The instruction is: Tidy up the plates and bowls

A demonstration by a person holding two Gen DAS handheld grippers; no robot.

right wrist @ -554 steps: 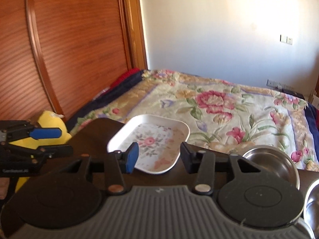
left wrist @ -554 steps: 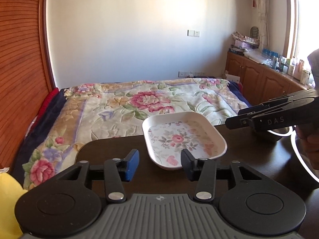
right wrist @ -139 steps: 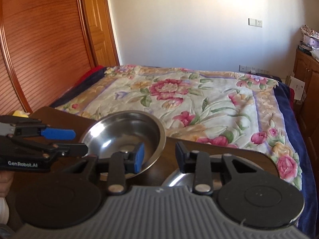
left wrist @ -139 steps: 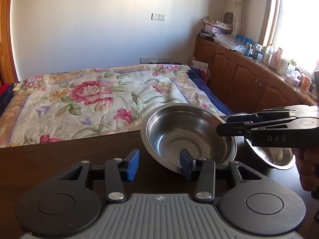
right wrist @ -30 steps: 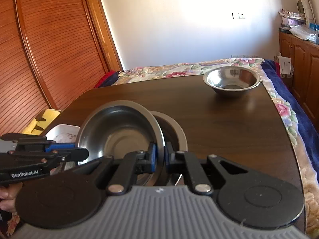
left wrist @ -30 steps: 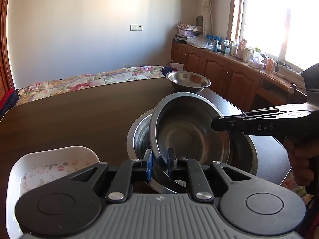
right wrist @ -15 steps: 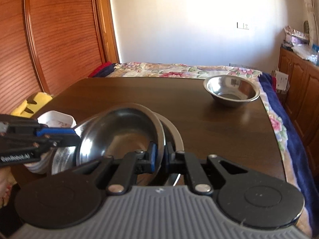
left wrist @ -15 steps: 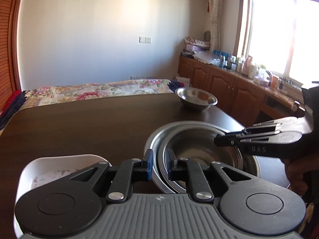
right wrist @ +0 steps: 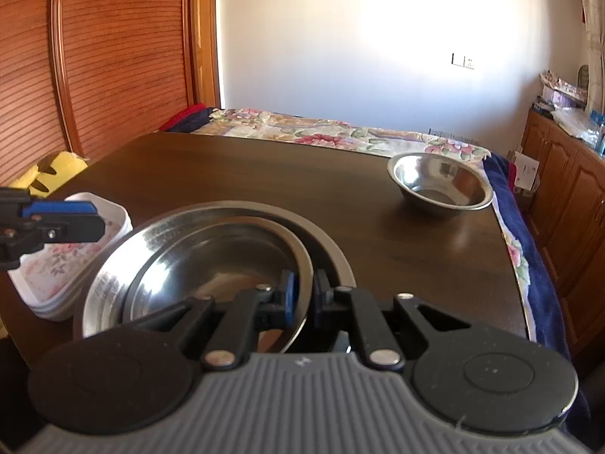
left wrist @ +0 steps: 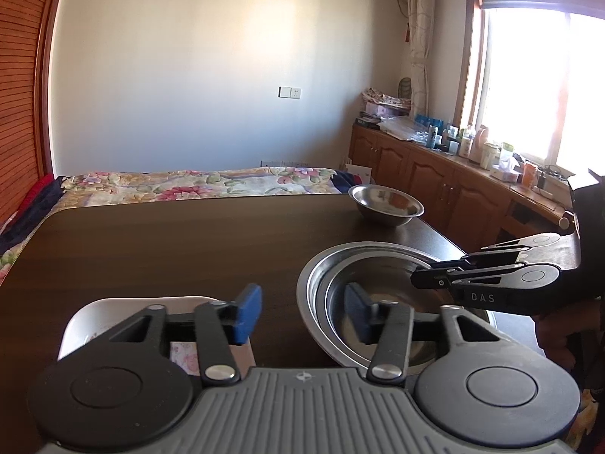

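Two steel bowls are nested on the dark table (left wrist: 170,246): the inner bowl (right wrist: 219,265) lies tilted in the larger bowl (right wrist: 329,253). My right gripper (right wrist: 304,295) is shut on the inner bowl's near rim; in the left wrist view the right gripper (left wrist: 419,277) reaches in from the right onto that bowl (left wrist: 382,287). My left gripper (left wrist: 302,316) has its jaws opening. The bowls' left rim shows between the pads, which do not press on it. From the right wrist the left gripper (right wrist: 96,221) hovers over the white trays, just left of the bowls.
A stack of white floral trays (right wrist: 68,265) sits at the table's near left corner. A small steel bowl (right wrist: 442,185) stands at the far right edge. A bed with a floral quilt (left wrist: 196,185) lies beyond the table, wooden cabinets (left wrist: 446,189) along the right wall.
The left jaws have spread apart and let go of the inner bowl's rim. The inner bowl has dropped lower into the larger bowl, with the right gripper still clamped on it.
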